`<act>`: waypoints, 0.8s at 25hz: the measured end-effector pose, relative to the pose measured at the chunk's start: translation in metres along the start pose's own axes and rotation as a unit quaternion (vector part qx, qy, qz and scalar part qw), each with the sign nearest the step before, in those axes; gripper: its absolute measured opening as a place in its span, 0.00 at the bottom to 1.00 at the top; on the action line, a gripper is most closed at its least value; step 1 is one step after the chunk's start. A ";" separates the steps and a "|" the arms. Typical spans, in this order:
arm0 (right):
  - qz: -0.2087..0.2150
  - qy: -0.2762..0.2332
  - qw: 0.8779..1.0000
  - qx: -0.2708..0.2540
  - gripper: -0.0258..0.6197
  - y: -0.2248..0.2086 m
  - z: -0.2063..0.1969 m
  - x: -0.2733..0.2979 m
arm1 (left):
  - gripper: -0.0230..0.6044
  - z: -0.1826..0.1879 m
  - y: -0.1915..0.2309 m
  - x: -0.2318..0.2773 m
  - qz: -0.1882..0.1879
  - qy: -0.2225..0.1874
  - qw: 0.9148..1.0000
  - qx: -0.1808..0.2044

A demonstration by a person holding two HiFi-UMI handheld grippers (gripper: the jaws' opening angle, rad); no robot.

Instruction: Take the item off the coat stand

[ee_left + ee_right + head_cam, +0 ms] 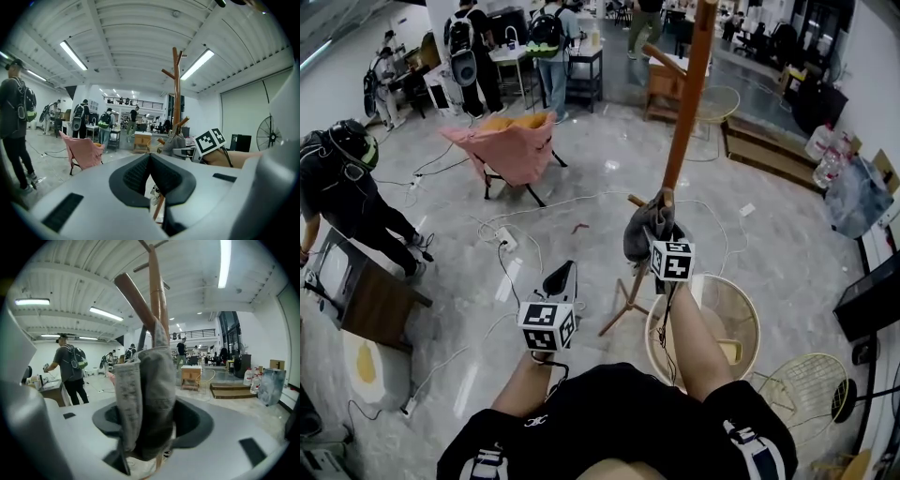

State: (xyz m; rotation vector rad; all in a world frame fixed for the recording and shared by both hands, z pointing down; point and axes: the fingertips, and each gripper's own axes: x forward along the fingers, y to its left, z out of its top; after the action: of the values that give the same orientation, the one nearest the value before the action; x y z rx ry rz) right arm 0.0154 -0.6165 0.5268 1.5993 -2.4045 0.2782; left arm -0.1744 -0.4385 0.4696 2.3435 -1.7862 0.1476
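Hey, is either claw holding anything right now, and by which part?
Nothing is gripped. The grey cloth on the coat stand hangs between the open jaws of the right claw, unclamped. The left claw is shut and empty.

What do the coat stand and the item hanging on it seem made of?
Coat stand: looks like wood with a smooth reddish-brown finish, seen on the round pole and angled pegs. Hanging item: soft grey fabric, possibly faded denim; it folds limply and shows stitched seams.

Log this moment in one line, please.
right gripper open around grey cloth on coat stand | left gripper shut, empty
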 end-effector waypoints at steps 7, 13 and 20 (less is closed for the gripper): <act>-0.006 -0.016 1.000 -0.020 0.13 0.007 -0.001 -0.022 | 0.06 -0.003 0.001 -0.001 -0.006 0.000 1.000 0.001; -0.010 -0.064 0.998 -0.023 0.13 0.009 0.022 -0.052 | 0.06 -0.003 -0.010 0.004 -0.024 -0.001 1.000 0.001; 0.002 -0.124 0.991 -0.040 0.13 0.021 0.055 -0.098 | 0.06 -0.006 -0.027 0.010 -0.042 0.003 0.999 0.007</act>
State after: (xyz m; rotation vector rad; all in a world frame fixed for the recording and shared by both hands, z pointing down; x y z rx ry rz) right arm 0.0271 -0.5376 0.4444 1.6793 -2.5622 -0.0196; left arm -0.1459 -0.4396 0.4745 2.4201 -1.6874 0.1542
